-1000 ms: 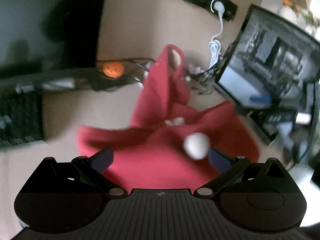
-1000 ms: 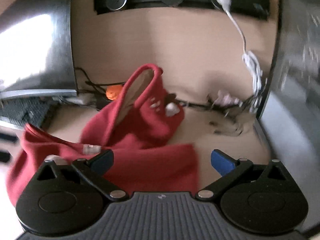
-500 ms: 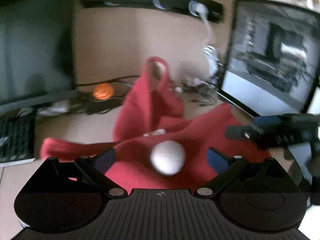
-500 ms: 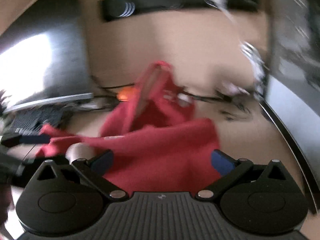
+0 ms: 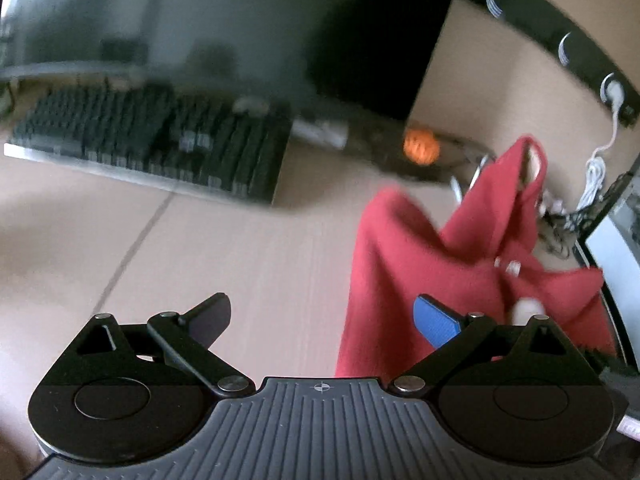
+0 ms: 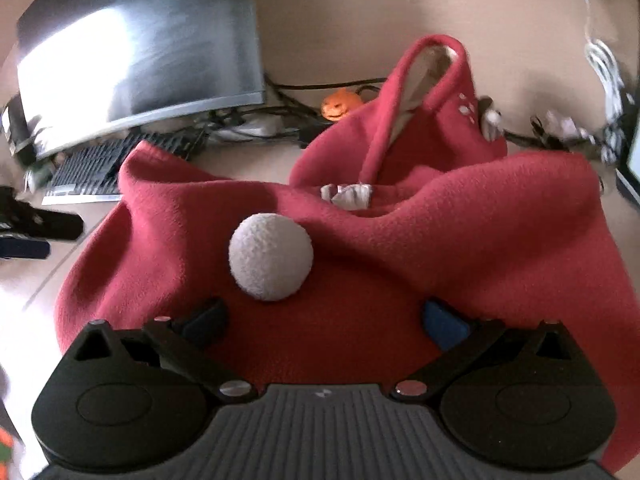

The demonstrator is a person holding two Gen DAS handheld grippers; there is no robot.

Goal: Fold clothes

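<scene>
Red fleece garment (image 6: 460, 240) bunched on desk (image 5: 200, 248), white pompom (image 6: 271, 257) atop.

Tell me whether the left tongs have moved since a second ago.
Yes. The left tongs swung left: the red garment, earlier centred between their fingers, now sits at the right, and the keyboard fills the middle of the view.

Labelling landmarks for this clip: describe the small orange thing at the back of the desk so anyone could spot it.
Start at the big dark monitor on the left of the desk. Just right of its lower corner, among the black cables along the wall, sits a small orange pumpkin figure behind the red garment. It is the only orange item, with a carved face.
</scene>
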